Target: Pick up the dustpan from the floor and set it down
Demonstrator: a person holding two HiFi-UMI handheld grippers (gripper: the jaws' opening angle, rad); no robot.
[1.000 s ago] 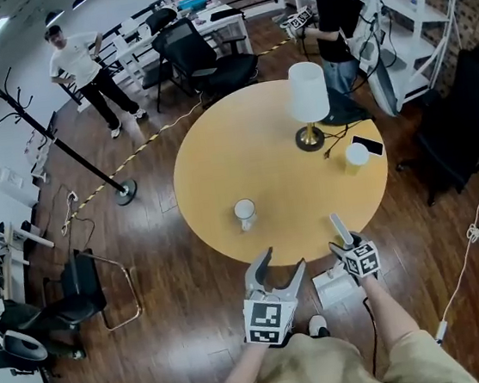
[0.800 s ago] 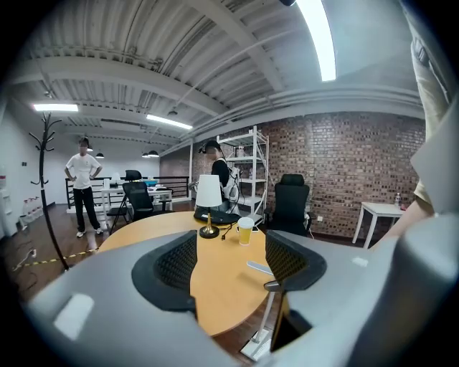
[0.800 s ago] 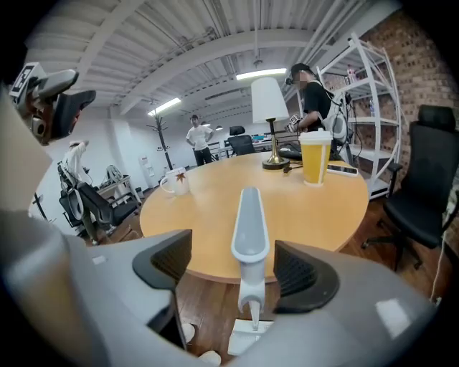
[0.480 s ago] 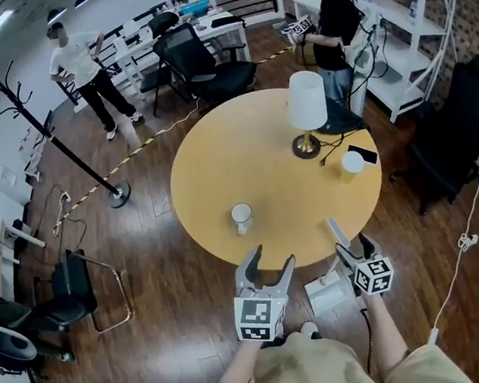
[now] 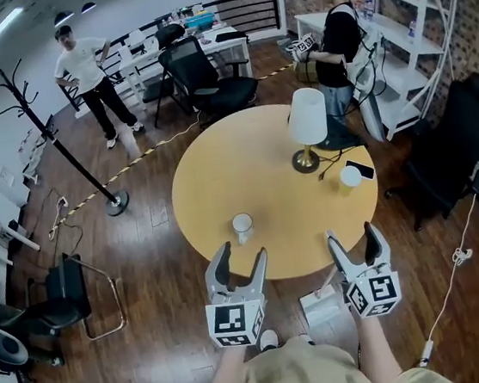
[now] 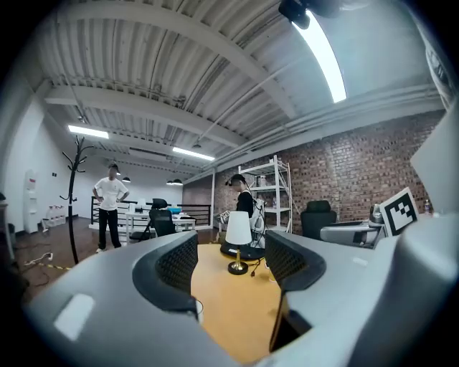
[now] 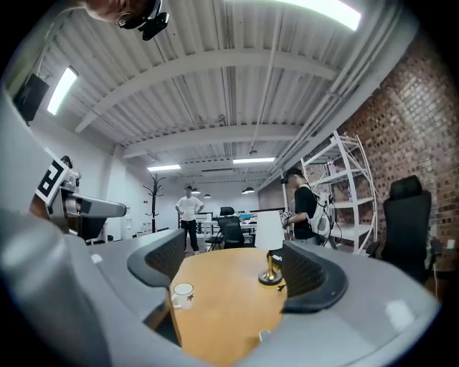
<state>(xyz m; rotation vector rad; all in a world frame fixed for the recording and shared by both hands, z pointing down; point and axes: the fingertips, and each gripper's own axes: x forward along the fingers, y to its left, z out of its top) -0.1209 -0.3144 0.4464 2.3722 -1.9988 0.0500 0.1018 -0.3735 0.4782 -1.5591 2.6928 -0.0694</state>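
Note:
The pale grey dustpan [image 5: 321, 308] lies on the wooden floor just short of the round table's near edge, partly hidden behind my right gripper in the head view. It shows in neither gripper view. My right gripper [image 5: 354, 245] hovers above it, level and aimed at the table; its jaws have just been opening and stand wide with nothing between them [image 7: 233, 269]. My left gripper [image 5: 239, 264] is beside it to the left, also open and empty [image 6: 231, 265].
The round yellow table [image 5: 221, 180] carries a white lamp [image 5: 307, 121], a white cup [image 5: 242, 225], a yellow cup [image 5: 350, 178] and a phone [image 5: 360, 168]. Around it are a coat stand [image 5: 61, 147], office chairs [image 5: 207, 69], a black armchair [image 5: 455, 147], two people and a floor cable [image 5: 456, 264].
The right gripper has let go of the dustpan's handle, opened wide and risen. The left gripper has risen too. The dustpan rests on the floor below.

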